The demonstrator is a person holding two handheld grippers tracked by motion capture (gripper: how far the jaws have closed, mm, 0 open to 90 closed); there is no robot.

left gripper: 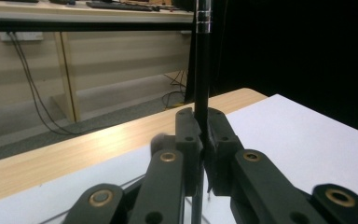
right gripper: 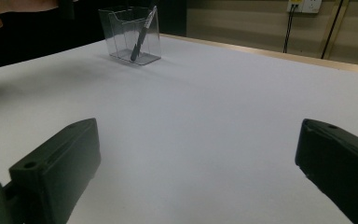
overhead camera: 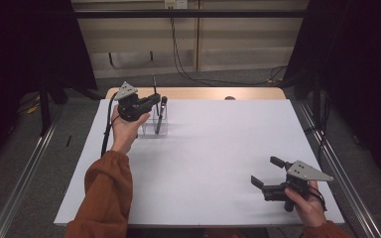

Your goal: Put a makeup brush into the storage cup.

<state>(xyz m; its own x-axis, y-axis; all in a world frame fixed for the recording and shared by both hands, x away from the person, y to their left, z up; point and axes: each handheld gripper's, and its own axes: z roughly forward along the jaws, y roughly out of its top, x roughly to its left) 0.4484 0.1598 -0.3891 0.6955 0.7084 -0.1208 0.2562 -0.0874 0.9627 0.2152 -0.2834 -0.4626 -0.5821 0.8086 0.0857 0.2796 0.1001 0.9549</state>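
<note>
My left gripper (overhead camera: 155,100) is at the table's far left, shut on a thin black pen (overhead camera: 154,85) that stands upright. In the left gripper view the pen (left gripper: 202,70) rises between the closed jaws of this gripper (left gripper: 203,137), and its lower end drops toward the clear holder (overhead camera: 151,130) below. A second dark pen (overhead camera: 160,113) leans inside that holder, seen also in the right gripper view as the pen (right gripper: 141,38) in the holder (right gripper: 129,32). My right gripper (overhead camera: 267,171) hovers open near the front right, and its jaws (right gripper: 196,163) stand wide apart with nothing between them.
The white sheet (overhead camera: 213,148) covers most of the wooden table (overhead camera: 198,93). Black curtains hang at both sides. Metal rails (overhead camera: 337,168) run along the table's edges, and cables trail on the floor behind.
</note>
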